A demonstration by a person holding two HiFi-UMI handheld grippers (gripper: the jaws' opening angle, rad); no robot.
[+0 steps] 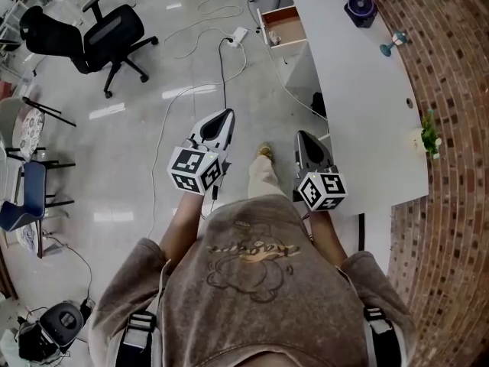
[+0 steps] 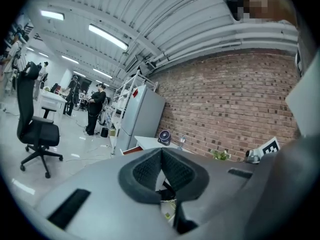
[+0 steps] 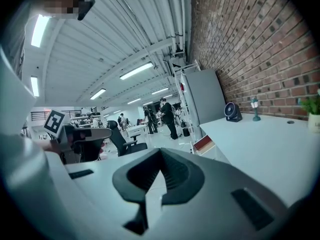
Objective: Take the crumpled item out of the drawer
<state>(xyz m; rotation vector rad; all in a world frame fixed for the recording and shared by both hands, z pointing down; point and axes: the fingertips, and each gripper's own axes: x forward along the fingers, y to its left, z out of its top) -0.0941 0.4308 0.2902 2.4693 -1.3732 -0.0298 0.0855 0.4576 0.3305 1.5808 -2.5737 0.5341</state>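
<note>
The open drawer (image 1: 281, 26) sticks out from the far end of the white desk (image 1: 359, 98), well ahead of both grippers. Something pale lies inside it, too small to make out. My left gripper (image 1: 227, 115) is held above the floor, jaws shut and empty, pointing toward the drawer. My right gripper (image 1: 303, 135) hangs beside the desk's near end, also shut with nothing in it. The left gripper view shows its pads (image 2: 161, 154) meeting and the drawer (image 2: 131, 149) far off. The right gripper view shows its shut tips (image 3: 160, 153) and the drawer (image 3: 204, 144).
A dark fan (image 1: 360, 8), a small teal lamp (image 1: 391, 46) and a potted plant (image 1: 430, 136) stand on the desk. A brick wall runs along the right. A black office chair (image 1: 103, 33), cables and a power strip (image 1: 238, 35) are on the floor. A grey cabinet (image 2: 142, 116) stands beyond the desk.
</note>
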